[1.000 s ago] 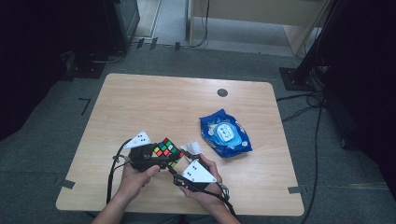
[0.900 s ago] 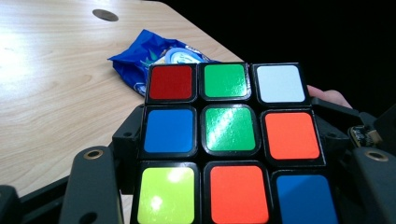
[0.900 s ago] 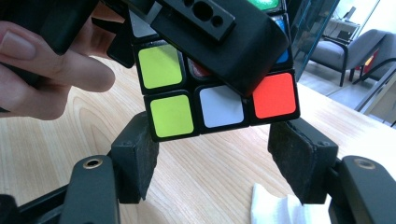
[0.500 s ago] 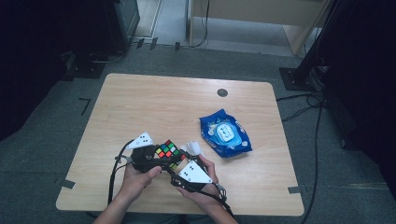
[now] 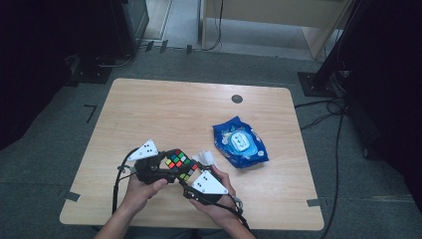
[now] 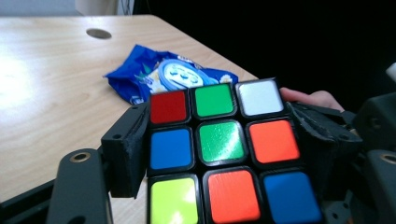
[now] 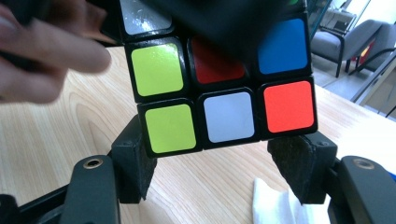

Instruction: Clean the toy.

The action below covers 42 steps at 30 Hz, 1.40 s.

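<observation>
Scrambled multicoloured puzzle cube [image 5: 180, 165] held above near edge of pale wooden table [image 5: 164, 114], between both grippers. Left gripper [image 6: 219, 154]: jaws just opened wider, flanking cube's sides, contact unclear. Right gripper [image 7: 219, 172]: jaws spread below cube, whether gripping not clear. Crumpled white tissue [image 7: 275, 205] just beside, seen close past right gripper's jaws. Blue wet-wipes packet [image 5: 240, 143] farther right. Round dark grommet [image 5: 237, 98] near far edge. Grey carpet, cables beyond.

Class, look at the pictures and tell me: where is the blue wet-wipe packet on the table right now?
In the high view the blue wet-wipe packet lies flat on the right half of the table, just beyond a white tissue and the puzzle cube.
</observation>
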{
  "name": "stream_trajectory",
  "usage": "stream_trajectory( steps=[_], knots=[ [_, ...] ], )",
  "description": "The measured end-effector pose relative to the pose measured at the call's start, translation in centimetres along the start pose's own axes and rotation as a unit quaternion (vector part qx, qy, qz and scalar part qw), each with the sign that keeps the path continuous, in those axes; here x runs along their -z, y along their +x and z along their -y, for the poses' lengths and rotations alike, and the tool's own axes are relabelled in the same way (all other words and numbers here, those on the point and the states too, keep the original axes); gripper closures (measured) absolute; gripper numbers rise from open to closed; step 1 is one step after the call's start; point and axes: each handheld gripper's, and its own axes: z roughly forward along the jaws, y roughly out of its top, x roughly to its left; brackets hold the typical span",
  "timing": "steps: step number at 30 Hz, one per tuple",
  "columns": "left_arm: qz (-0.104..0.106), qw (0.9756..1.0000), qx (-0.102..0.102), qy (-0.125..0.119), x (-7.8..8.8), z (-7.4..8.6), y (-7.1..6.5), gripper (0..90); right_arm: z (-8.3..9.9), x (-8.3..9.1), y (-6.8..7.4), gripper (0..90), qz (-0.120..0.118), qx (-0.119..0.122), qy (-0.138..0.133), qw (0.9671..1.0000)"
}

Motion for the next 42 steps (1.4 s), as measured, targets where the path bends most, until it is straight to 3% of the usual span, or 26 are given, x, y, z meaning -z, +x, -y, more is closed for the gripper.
stream_trajectory(
  steps=[11, 13, 15, 20, 22, 24, 26, 29, 33, 36, 39, 42],
  knots=[
    [0.018, 0.9981, -0.009, -0.058, 1.9, -0.7, 0.4, 26.6, 0.0, 0.5, -1.3, 35.3, -0.008, -0.033, -0.001, 0.9994],
    [0.009, 0.9979, -0.019, -0.061, 2.3, -0.8, 0.7, 26.6, 0.0, 0.6, -1.6, 35.3, -0.009, -0.036, -0.002, 0.9993],
    [-0.014, 0.9976, -0.041, -0.054, 2.6, -0.6, 1.0, 26.4, 0.0, 0.7, -1.8, 35.3, -0.010, -0.040, -0.003, 0.9992],
    [-0.057, 0.9941, -0.091, -0.015, 2.2, 0.5, 1.9, 24.6, 0.0, 1.0, -2.9, 35.3, -0.007, -0.060, 0.004, 0.9982],
    [-0.074, 0.9906, -0.115, 0.002, 1.7, 0.9, 1.8, 24.3, -0.1, 1.2, -3.3, 35.2, -0.013, -0.070, 0.006, 0.9974],
    [-0.070, 0.9870, -0.143, 0.021, 1.2, 1.4, 1.5, 24.3, -0.4, 1.4, -3.7, 35.2, -0.019, -0.076, 0.007, 0.9969],
    [-0.081, 0.9807, -0.175, 0.034, 0.7, 1.7, 1.0, 22.5, -0.7, 1.7, -4.0, 35.2, -0.030, -0.081, 0.008, 0.9962],
    [-0.090, 0.9747, -0.199, 0.044, 0.1, 2.1, 0.6, 22.6, -1.1, 2.0, -4.4, 35.2, -0.040, -0.094, 0.012, 0.9947],
    [-0.121, 0.9606, -0.242, 0.064, -0.8, 2.8, -0.1, 18.0, -1.4, 2.1, -4.6, 35.2, -0.053, -0.115, 0.028, 0.9915],
    [-0.129, 0.9514, -0.271, 0.072, -1.2, 3.2, -0.5, 18.1, -1.9, 2.1, -4.6, 35.2, -0.066, -0.133, 0.045, 0.9879],
    [-0.139, 0.9395, -0.303, 0.077, -1.7, 3.7, -1.1, 17.5, -2.4, 1.9, -4.4, 35.2, -0.079, -0.148, 0.066, 0.9837],
    [-0.150, 0.9324, -0.320, 0.075, -1.9, 3.9, -1.6, 17.0, -2.7, 1.7, -4.1, 35.2, -0.089, -0.163, 0.085, 0.9788]
  ],
)
